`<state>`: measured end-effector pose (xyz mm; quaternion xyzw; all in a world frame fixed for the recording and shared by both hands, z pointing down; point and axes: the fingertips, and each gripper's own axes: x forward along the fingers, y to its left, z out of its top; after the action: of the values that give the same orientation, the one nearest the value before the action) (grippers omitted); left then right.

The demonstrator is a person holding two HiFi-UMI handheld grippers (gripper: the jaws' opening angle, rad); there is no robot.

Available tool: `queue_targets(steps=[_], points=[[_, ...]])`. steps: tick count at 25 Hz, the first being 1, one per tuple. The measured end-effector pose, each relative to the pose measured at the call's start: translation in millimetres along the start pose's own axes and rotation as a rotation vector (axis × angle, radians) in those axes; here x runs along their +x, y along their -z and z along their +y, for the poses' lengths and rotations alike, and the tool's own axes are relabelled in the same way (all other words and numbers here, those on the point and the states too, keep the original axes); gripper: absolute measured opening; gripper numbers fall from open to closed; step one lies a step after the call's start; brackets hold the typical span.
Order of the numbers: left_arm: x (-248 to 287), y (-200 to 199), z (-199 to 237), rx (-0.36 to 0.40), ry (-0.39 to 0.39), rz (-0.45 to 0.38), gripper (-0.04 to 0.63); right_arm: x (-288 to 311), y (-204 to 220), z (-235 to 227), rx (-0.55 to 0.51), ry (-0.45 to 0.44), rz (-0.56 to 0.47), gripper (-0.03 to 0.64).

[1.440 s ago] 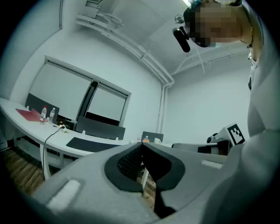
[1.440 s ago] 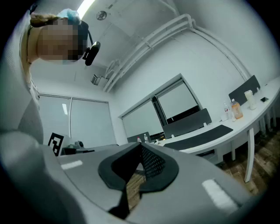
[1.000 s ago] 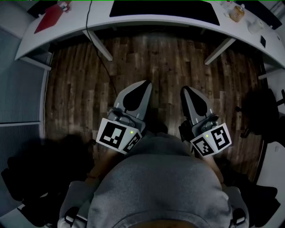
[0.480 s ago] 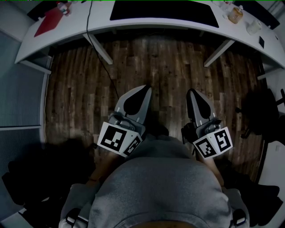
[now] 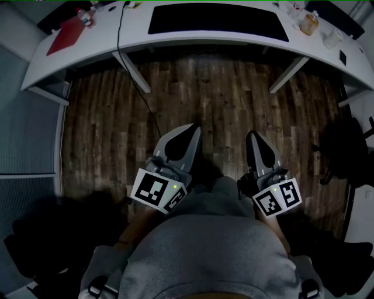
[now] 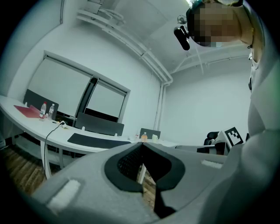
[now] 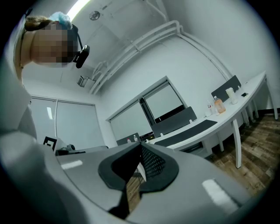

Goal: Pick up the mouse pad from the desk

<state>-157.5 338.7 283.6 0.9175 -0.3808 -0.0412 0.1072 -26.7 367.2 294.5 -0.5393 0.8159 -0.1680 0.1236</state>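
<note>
A long black mouse pad (image 5: 219, 22) lies flat on the curved white desk (image 5: 175, 44) at the top of the head view. Both grippers hang over the wooden floor in front of the person, well short of the desk. My left gripper (image 5: 193, 129) is shut with nothing in it, and so is my right gripper (image 5: 255, 136). In the left gripper view the mouse pad (image 6: 97, 140) shows beyond the closed left gripper (image 6: 141, 146). In the right gripper view the mouse pad (image 7: 187, 131) lies past the closed right gripper (image 7: 140, 147).
On the desk's left end are a red folder (image 5: 65, 27), bottles (image 5: 86, 15) and a cable (image 5: 119, 41) hanging to the floor. An orange bottle (image 5: 309, 23) and a cup (image 5: 333, 37) stand at the right end. Slanted desk legs (image 5: 131, 71) and a dark chair (image 5: 346, 146) border the floor.
Both grippers have sunk a little lower in the head view, still shut. More of the desk top and the mouse pad shows now.
</note>
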Motion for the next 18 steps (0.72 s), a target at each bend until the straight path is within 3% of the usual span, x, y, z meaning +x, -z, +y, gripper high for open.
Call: queue_targets(steps=[10, 18], points=[[8.8, 9.3, 3.4, -0.031, 0.047, 0.026, -0.002, 1.3, 1.5, -3.0, -0.03, 0.046, -0.004, 0.002], [39.3, 21.3, 14.5, -0.045, 0.029, 0.058, -0.002, 22.3, 3.9, -33.8, -0.02, 0.04, 0.017, 0.002]])
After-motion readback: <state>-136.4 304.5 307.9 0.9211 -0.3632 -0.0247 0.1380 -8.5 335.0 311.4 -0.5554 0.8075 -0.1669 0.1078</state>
